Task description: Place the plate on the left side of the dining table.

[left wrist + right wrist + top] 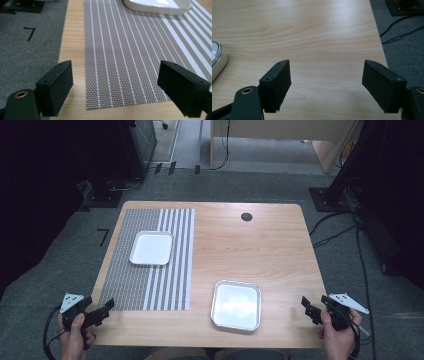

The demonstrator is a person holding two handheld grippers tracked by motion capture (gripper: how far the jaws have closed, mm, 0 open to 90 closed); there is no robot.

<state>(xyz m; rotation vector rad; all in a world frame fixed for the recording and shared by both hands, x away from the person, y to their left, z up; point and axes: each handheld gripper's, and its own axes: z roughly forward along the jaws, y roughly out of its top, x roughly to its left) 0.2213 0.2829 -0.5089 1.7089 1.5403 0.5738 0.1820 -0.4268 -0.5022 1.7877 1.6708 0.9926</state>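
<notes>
A white square tray (151,247) lies on a grey-and-white striped placemat (150,280) on the left half of the wooden table (250,245). A second, metal-rimmed tray (236,304) sits on bare wood near the front edge. My left gripper (105,310) hovers at the table's front left corner, open and empty. In the left gripper view it (115,85) looks along the placemat (125,50) toward the far tray (157,6). My right gripper (309,310) is at the front right corner. In its own view it (327,82) stands open over bare wood, with the near tray's rim (217,60) at left.
A black round grommet (246,216) is set in the tabletop at the back. Cables (340,235) run over the grey carpet to the right of the table. A black tape mark (103,236) lies on the floor at left. A wooden desk (280,135) stands behind.
</notes>
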